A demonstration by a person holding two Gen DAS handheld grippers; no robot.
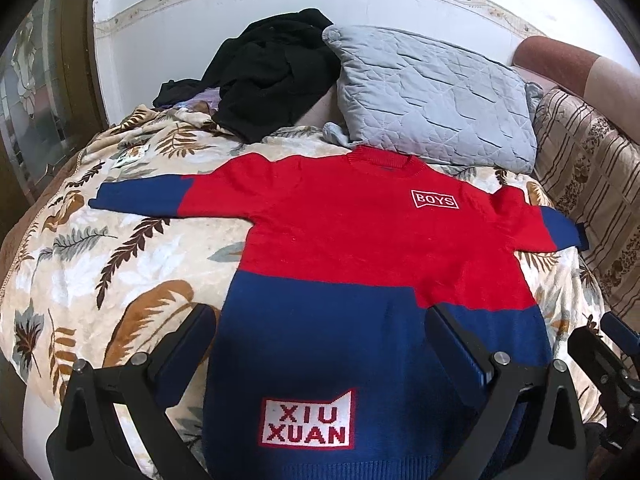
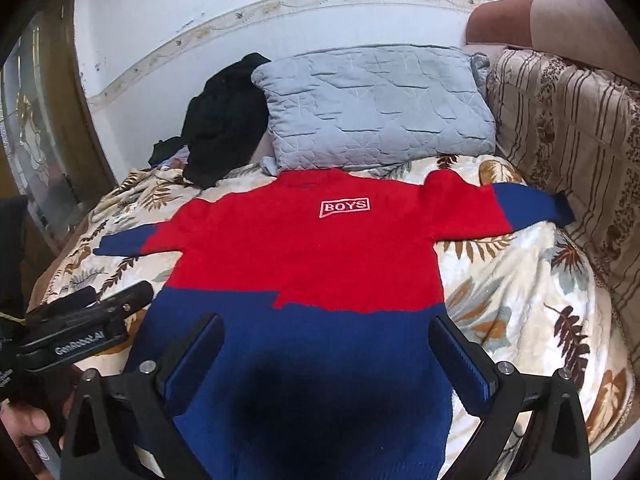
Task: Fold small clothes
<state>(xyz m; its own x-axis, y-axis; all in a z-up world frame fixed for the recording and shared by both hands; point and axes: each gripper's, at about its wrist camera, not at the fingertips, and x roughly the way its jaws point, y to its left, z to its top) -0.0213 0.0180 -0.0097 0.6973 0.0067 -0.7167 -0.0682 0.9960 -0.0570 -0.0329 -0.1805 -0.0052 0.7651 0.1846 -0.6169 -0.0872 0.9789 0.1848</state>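
A small red and blue knit sweater (image 1: 360, 248) (image 2: 304, 256) lies flat, front up, on a leaf-print blanket (image 1: 120, 264) (image 2: 512, 280), sleeves spread to both sides. It bears a "BOYS" patch on the chest and "XIU XUAN" near the hem. My left gripper (image 1: 320, 320) hovers open above the blue lower half, near its left edge. My right gripper (image 2: 328, 328) is open over the blue hem area, nothing between its fingers. In the right wrist view the left gripper (image 2: 100, 304) shows at the sweater's lower left, held by a hand (image 2: 28, 420). The right gripper (image 1: 608, 344) appears at the left wrist view's right edge.
A grey quilted pillow (image 1: 432, 96) (image 2: 376, 108) leans just beyond the sweater's collar. A heap of black clothing (image 1: 272, 72) (image 2: 224, 128) lies to its left against the white wall. A striped floral cover (image 1: 592, 184) (image 2: 560, 144) rises on the right. A glass door (image 1: 32, 92) stands at left.
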